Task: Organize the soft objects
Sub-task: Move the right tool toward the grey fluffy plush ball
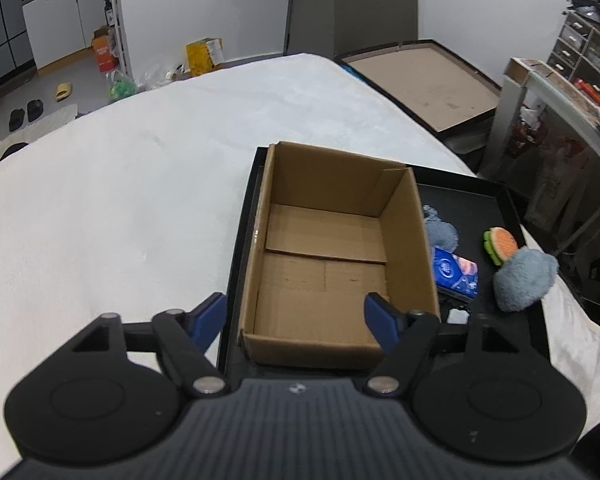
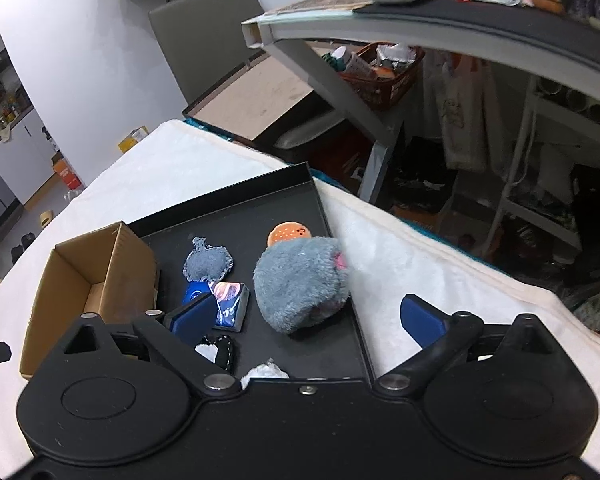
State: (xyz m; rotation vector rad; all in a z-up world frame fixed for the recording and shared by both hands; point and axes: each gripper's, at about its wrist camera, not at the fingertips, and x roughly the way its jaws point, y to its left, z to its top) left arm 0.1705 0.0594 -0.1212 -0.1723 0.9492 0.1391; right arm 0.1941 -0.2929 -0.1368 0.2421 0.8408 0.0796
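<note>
Left gripper (image 1: 298, 320) jaws wide, empty, straddling the cardboard box (image 1: 332, 248) near wall. Right gripper (image 2: 308, 318) jaws wide, empty; grey plush toy (image 2: 300, 280) just ahead, between them, on black tray (image 2: 260, 208).

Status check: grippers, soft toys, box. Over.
Left gripper and right gripper open, empty. Cardboard box empty; grey plush, burger toy, denim pouch on black tray. Nothing blocking.
</note>
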